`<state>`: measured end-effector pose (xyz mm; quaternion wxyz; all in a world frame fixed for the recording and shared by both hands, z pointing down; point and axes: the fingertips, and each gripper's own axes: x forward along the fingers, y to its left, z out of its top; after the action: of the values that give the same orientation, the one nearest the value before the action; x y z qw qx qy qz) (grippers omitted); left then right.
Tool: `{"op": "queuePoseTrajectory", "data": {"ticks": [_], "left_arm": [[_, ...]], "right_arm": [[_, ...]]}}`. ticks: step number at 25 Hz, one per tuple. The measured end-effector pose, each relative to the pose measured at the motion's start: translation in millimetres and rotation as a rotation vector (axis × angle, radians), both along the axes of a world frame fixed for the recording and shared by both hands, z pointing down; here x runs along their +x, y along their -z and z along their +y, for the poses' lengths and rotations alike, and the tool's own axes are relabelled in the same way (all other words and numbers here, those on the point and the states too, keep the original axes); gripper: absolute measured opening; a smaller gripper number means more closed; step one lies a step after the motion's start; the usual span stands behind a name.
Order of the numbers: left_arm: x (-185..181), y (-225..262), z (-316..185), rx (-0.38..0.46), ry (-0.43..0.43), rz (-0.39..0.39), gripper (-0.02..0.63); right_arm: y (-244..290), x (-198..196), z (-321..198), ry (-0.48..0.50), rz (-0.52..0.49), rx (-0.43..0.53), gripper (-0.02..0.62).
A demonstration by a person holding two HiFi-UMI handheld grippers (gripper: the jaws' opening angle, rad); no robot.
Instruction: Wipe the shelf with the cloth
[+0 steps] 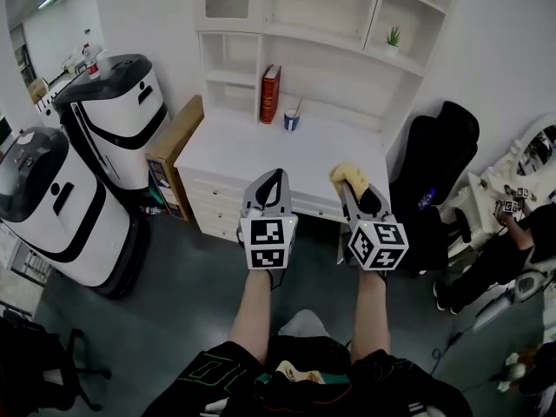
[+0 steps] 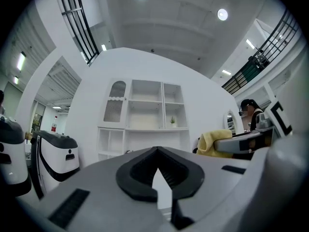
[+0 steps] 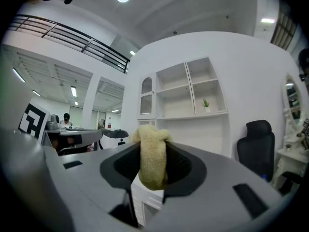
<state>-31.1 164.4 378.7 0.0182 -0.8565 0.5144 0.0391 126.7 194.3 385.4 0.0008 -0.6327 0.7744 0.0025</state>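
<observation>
**Q:** Right tool (image 3: 152, 153), state?
**A:** Pinching a pale yellow terry cloth (image 3: 153, 164). The cloth is a thick folded strip with a soft looped nap. It stands upright between the black ribbed pads, its rounded top bulging above them and its lower end hanging below.

**Q:** Left tool (image 2: 155, 150)?
**A:** Smooth grey plastic body with black pads. The pads are pressed together at the tips with nothing between them. A slim pale wedge of gap shows below the contact point.

**Q:** Cloth position relative to the shelf?
**A:** In the head view it sits at the front edge of the flat white matte surface (image 1: 261, 150). It is well apart from the white shelf unit (image 1: 317, 37) at the back. Both tools are side by side, each with its marker cube towards the camera.

**Q:** Shelf build?
**A:** Flat painted boards form rectangular open cubbies. One upper-left compartment has an arched, ribbed panel.

**Q:** Contents?
**A:** A red hardback book (image 1: 270, 94) stands upright against a divider. A blue cylindrical cup (image 1: 292, 121) holding a thin stick is just beside it. A small spiky green plant in a white pot (image 1: 393, 38) sits in an upper right cubby.

**Q:** Surroundings?
**A:**
- A black padded office chair (image 1: 445, 146) is right of the surface.
- Two rounded glossy white-and-black machines (image 1: 113, 111) are at the left.
- A flat brown cardboard box (image 1: 174, 150) leans between the nearer machine and the surface.
</observation>
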Motion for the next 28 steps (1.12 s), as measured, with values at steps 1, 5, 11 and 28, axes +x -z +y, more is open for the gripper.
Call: {"op": "queuePoseTrajectory", "data": {"ticks": [1, 5, 11, 28], "left_arm": [[3, -3, -2, -0.006, -0.001, -0.003, -0.002], [10, -22, -16, -0.034, 0.003, -0.031, -0.002], [5, -39, -70, -0.077, 0.082, -0.064, -0.002], [98, -55, -281, -0.143, 0.163, -0.111, -0.002]], "right_arm": [[-4, 2, -2, 0.000, -0.006, -0.007, 0.128], [-28, 10, -21, 0.008, -0.045, -0.045, 0.127], [-51, 4, -84, 0.093, -0.082, -0.078, 0.127], [-86, 87, -322, 0.213, -0.189, -0.194, 0.127]]}}
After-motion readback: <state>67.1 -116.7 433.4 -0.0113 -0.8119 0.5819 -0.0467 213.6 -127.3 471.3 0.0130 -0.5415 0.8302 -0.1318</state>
